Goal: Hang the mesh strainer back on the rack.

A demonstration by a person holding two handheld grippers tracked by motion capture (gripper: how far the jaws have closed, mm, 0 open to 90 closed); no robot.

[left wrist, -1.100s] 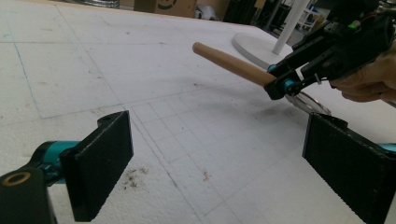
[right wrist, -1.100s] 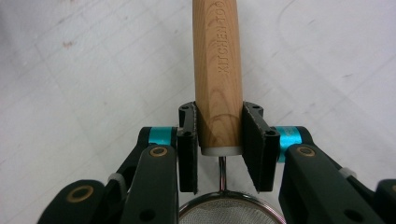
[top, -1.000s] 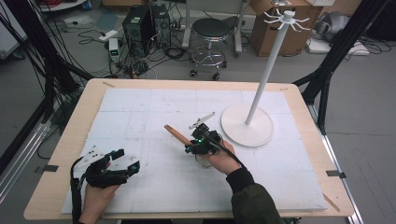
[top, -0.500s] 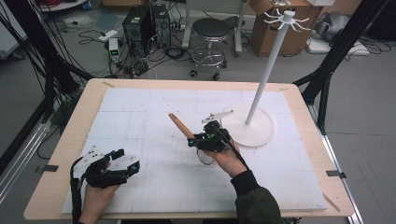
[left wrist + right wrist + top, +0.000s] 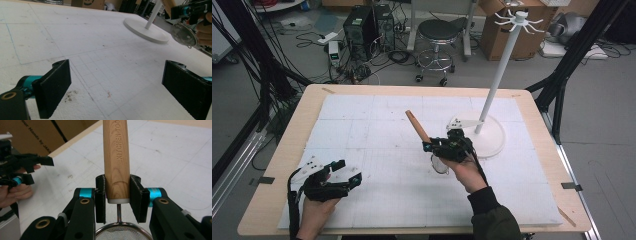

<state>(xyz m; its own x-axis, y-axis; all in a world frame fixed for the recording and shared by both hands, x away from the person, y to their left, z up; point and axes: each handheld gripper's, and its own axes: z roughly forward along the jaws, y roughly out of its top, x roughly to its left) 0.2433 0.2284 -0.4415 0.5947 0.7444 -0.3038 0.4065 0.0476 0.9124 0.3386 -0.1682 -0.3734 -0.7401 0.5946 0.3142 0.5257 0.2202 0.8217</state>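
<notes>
We see the right hand-held gripper (image 5: 428, 146) raised above the middle of the tabletop (image 5: 282, 165), its jaws pinching a small strainer (image 5: 440, 164) by the wooden handle (image 5: 418, 126). In the right gripper view the two black pads (image 5: 100, 195) press on either side of the handle's (image 5: 116, 157) lower end, just above the white collar where a thin metal stem runs down to the mesh bowl (image 5: 122, 233). The handle rises past the jaws and away from the hand; the mesh bowl hangs on the hand's side, below the jaws. In the high view the handle slants up and to the left, and the round bowl sits just under the gripper, close to the person's right hand (image 5: 464, 172), off the white foam sheet (image 5: 362, 120) that covers the tabletop.

Down the side of the handle we read the burnt-in words "KITCHEN TOO", with the rest running out of the picture. A cardboard box (image 5: 37, 135) behind the table edge carries print that we make out as "Hands by", the rest unclear.

We cannot tell whether anything lies in the strainer's mesh bowl; in the left gripper view (image 5: 183, 35) it looks bare.

The left hand-held gripper (image 5: 347, 172) rests low near the front left corner, its jaws spread wide with nothing between them. The white stand (image 5: 499, 75) on its round base (image 5: 494, 137) is just beyond the right gripper.
</notes>
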